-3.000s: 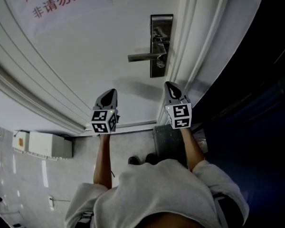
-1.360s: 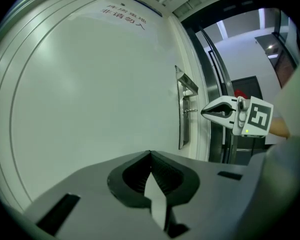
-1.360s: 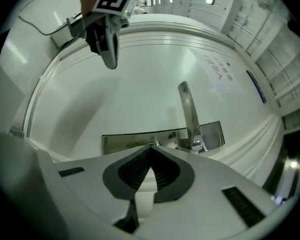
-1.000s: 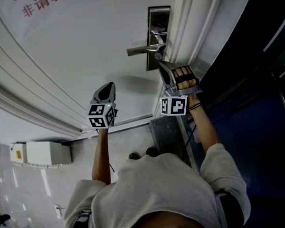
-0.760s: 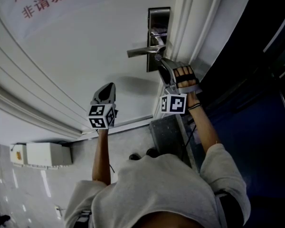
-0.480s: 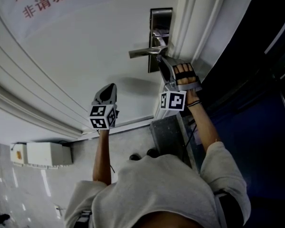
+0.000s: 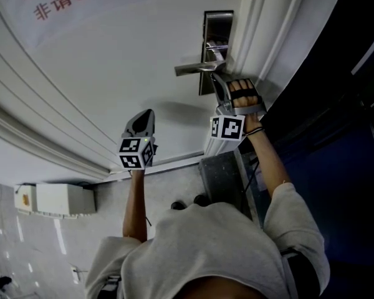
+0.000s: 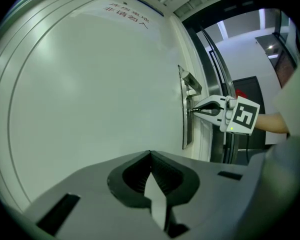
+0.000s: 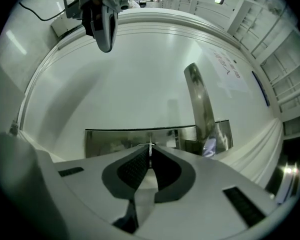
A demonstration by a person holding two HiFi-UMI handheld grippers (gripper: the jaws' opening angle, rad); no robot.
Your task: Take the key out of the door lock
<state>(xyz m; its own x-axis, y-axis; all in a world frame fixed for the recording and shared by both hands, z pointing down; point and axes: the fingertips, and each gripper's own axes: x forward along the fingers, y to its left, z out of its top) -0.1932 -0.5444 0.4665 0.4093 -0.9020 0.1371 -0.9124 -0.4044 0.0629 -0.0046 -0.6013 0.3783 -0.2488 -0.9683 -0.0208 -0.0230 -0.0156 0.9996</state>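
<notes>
At the lock plate [image 7: 217,27], one o'clock from the idle left gripper [image 7: 147,114] with jaws together, just clamped right gripper [image 7: 218,80] jaws onto the key [image 9: 150,147], ready for withdrawal.

We see a white sign [image 7: 81,2] with red characters at upper left, a white box [image 7: 56,198] lying on the glossy grey floor [image 7: 25,248], and a dark blue panel [image 7: 349,142] at right.

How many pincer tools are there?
2. The left gripper faces the bare door; the right gripper, jaws just closed on the key, is at the lock plate.
</notes>
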